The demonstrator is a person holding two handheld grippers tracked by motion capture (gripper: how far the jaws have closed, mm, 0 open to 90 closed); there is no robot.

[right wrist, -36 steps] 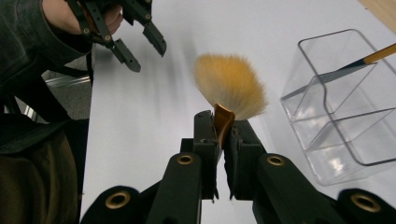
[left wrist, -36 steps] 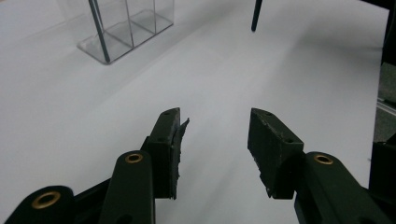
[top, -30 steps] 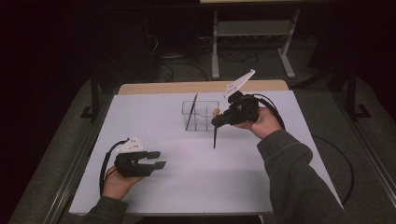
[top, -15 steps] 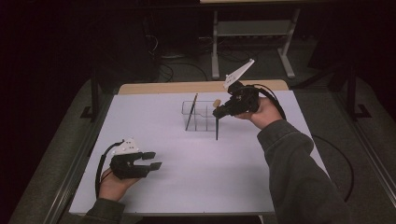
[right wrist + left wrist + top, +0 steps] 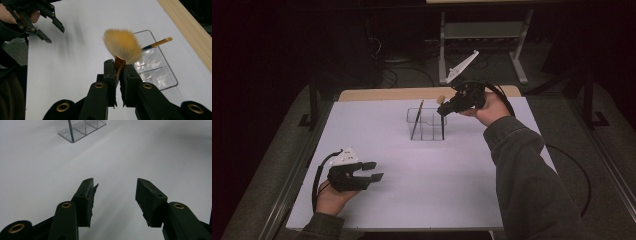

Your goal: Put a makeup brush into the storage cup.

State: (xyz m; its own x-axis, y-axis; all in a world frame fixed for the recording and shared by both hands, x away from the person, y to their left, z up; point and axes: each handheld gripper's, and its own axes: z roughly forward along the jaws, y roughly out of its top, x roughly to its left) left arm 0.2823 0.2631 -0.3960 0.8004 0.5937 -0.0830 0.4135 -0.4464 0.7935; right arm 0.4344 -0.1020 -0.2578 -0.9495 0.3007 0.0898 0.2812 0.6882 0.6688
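Upper centre of the high view: the right gripper (image 5: 447,107) clamps a tan-bristled makeup brush (image 5: 123,46) over the clear organiser (image 5: 428,125), where another brush (image 5: 417,119) leans. Lower left, the left gripper (image 5: 374,171) has just been opening, empty. No readable writing

A clear, colourless plastic organiser tray (image 5: 160,75) with see-through dividers stands on the plain white, unpatterned table sheet (image 5: 422,190), whose far edge shows a strip of pale tan wood (image 5: 377,94). The makeup brush (image 5: 123,46) has fluffy bristles of golden yellow fading to cream at the tips, a copper-brown ferrule and a black handle, while the second thin brush (image 5: 158,43) in the tray has an ochre end on a dark stem. Both the left gripper (image 5: 373,170) and the right gripper (image 5: 119,75) are matt black with small brass-coloured rivets, each topped by a whitish-grey plate, and the person's sleeve (image 5: 532,180) is dull grey-green.
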